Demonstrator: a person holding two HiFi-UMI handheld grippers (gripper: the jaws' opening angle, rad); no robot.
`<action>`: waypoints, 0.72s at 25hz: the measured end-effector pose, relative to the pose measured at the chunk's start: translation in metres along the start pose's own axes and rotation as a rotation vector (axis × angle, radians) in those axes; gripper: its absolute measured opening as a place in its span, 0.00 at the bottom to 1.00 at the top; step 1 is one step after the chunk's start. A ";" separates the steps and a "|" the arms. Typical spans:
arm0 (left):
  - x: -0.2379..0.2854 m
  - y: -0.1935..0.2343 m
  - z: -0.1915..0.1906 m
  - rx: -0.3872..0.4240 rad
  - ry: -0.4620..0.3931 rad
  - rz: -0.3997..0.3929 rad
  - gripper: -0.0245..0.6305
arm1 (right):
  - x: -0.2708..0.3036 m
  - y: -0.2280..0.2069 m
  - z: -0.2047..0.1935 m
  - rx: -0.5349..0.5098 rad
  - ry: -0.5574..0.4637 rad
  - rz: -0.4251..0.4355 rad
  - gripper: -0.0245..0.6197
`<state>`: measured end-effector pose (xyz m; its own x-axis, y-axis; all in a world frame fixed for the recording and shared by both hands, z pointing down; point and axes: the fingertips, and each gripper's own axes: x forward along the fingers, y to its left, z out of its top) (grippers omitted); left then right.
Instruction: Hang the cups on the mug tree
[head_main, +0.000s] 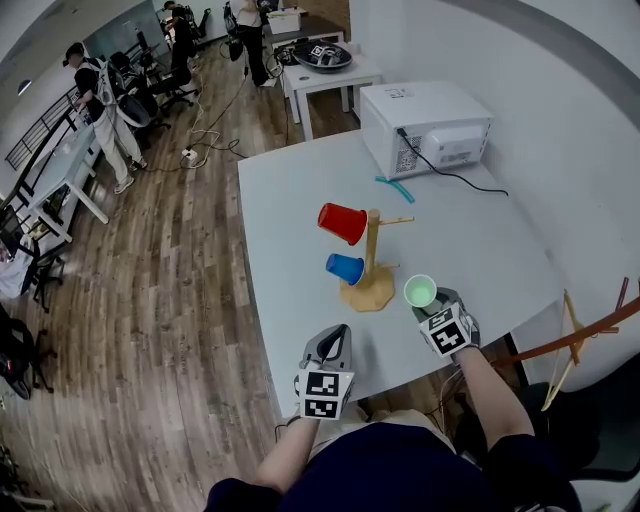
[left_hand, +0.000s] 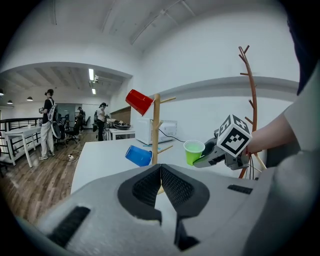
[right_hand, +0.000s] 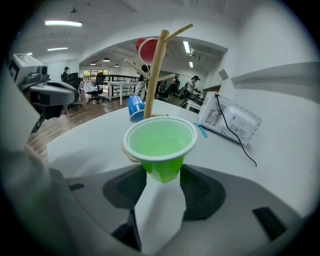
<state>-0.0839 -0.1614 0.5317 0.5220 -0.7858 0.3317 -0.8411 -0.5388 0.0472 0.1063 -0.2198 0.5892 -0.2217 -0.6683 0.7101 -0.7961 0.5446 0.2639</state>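
The right gripper (head_main: 430, 306) grasps the green cup (right_hand: 160, 142) by its lower part, mouth up, at lower centre-right of the head view, just right of the mug tree (head_main: 372, 250). The tree's red cup (head_main: 342, 222) and blue cup (head_main: 345, 268) hang on its left side. The left gripper (left_hand: 161, 187) is clenched on nothing, low in the head view by the table's (head_main: 290, 190) near edge; bare tabletop lies left of the tree, and the microwave (head_main: 425, 125) stands well apart at upper right.
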 end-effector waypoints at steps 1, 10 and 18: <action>0.000 0.003 0.000 -0.002 0.000 -0.003 0.07 | 0.003 -0.001 0.001 -0.010 0.009 -0.006 0.39; 0.003 0.025 0.000 -0.011 -0.007 -0.014 0.07 | 0.025 -0.011 0.005 -0.065 0.085 -0.051 0.39; 0.007 0.035 -0.007 -0.005 -0.005 -0.029 0.07 | 0.041 -0.017 -0.001 -0.089 0.131 -0.073 0.39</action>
<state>-0.1106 -0.1842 0.5421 0.5472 -0.7711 0.3256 -0.8261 -0.5601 0.0619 0.1113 -0.2554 0.6143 -0.0852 -0.6396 0.7640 -0.7531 0.5434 0.3709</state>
